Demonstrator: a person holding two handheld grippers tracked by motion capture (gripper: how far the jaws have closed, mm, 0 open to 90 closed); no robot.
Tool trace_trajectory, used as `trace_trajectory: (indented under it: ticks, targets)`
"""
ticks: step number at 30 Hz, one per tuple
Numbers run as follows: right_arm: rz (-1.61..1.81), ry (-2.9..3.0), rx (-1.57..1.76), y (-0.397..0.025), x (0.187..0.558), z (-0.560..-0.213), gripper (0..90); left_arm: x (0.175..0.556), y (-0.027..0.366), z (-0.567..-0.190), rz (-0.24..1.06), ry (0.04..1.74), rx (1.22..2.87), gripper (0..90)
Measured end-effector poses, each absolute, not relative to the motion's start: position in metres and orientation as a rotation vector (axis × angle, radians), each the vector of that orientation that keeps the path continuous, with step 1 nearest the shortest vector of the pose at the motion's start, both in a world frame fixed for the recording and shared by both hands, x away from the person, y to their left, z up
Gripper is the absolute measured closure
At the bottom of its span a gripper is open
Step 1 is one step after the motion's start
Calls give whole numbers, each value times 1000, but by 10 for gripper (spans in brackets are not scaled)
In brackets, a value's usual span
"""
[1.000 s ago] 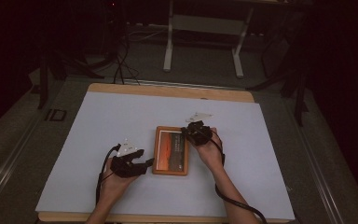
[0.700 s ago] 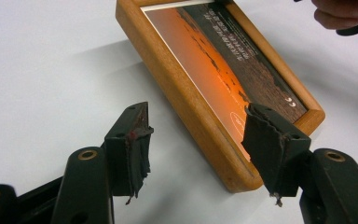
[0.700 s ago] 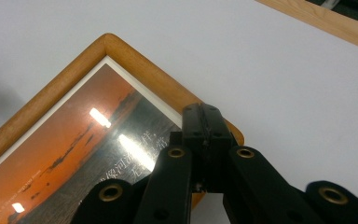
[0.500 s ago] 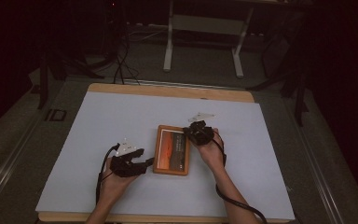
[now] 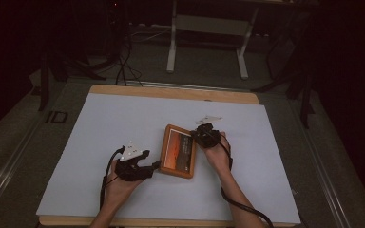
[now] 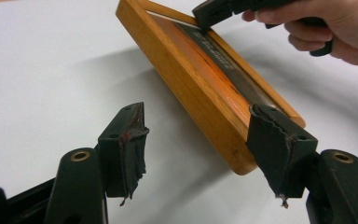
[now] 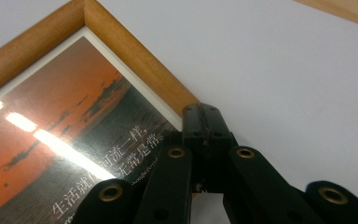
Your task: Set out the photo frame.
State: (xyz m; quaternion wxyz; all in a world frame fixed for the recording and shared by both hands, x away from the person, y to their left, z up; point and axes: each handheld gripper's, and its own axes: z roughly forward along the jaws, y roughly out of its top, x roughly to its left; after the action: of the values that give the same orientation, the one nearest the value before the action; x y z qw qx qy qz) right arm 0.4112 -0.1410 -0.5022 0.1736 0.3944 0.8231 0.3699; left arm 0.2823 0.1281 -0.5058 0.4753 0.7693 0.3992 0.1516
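A wooden picture frame (image 5: 178,152) with an orange sunset print lies flat on the white table cover. My left gripper (image 5: 153,166) is open at the frame's near left corner. In the left gripper view, that corner of the frame (image 6: 191,79) sits between the spread jaws of the left gripper (image 6: 199,116). My right gripper (image 5: 198,136) is shut, with nothing between its jaws. Its tip (image 7: 205,116) rests on the frame's wooden border (image 7: 135,65), beside the print (image 7: 74,135). The left gripper view also shows the right gripper (image 6: 214,11) on the frame's far side.
The white cover (image 5: 100,133) spans most of the wooden table (image 5: 171,91). Beyond the table, a desk's white legs (image 5: 173,47) and cables stand on a dark floor. A cable (image 5: 242,209) trails from the right gripper along the forearm.
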Motion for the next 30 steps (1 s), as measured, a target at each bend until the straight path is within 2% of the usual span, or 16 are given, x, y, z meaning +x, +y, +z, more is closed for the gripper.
trace_trajectory:
  ticks: [15,24,30]
  targets:
    - [1044,2332,1189,-149,415,-514,900,281,116,-505,286,937,1854,333]
    - [1032,2335,1187,-148,415,-514,900,283,94,-510,233,918,1879,316]
    - [1027,2338,1187,-148,416,-513,900,294,79,-516,168,971,1875,308]
